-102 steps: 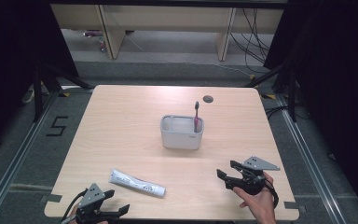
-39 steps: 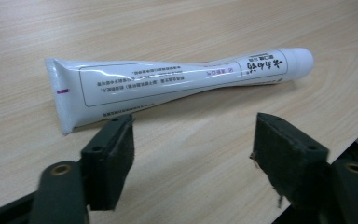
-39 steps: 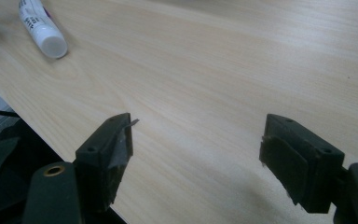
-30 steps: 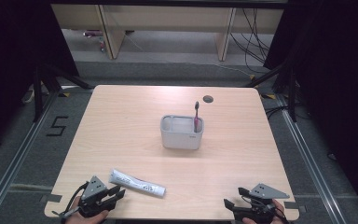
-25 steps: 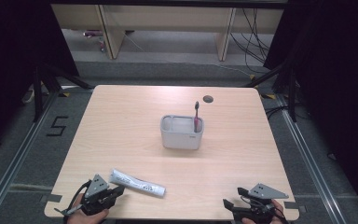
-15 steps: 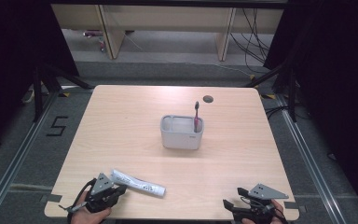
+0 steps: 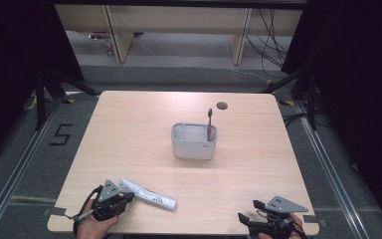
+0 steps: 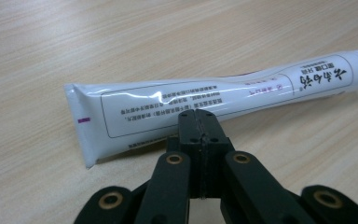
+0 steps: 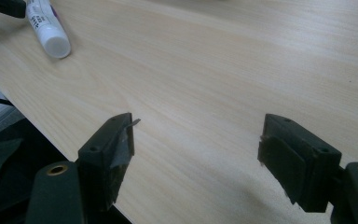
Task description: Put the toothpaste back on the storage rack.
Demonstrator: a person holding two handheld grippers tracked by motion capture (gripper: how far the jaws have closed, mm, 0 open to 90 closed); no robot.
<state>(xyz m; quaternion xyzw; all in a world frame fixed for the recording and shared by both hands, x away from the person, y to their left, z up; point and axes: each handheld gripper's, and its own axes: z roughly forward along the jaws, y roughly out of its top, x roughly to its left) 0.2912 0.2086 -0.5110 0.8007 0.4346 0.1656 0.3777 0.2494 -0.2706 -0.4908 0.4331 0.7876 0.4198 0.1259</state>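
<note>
Presumably the toothpaste tube [image 8: 223, 100] is light, soft and slippery, best taken mid-body. Beside its crimped end, the left hand-held gripper [image 8: 200, 119] is seen closed and empty; well away from the tube, the right hand-held gripper [image 9: 196, 140] is held wide.

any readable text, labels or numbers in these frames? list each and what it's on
"5": dark floor marking left of the table, high view.
Large brand characters near the cap end of the toothpaste tube: upside down in the left gripper view, not legible to me.
Boxed fine print on the tube's body: too small to read.
Short pink line mid-tube: too small to read.
</note>
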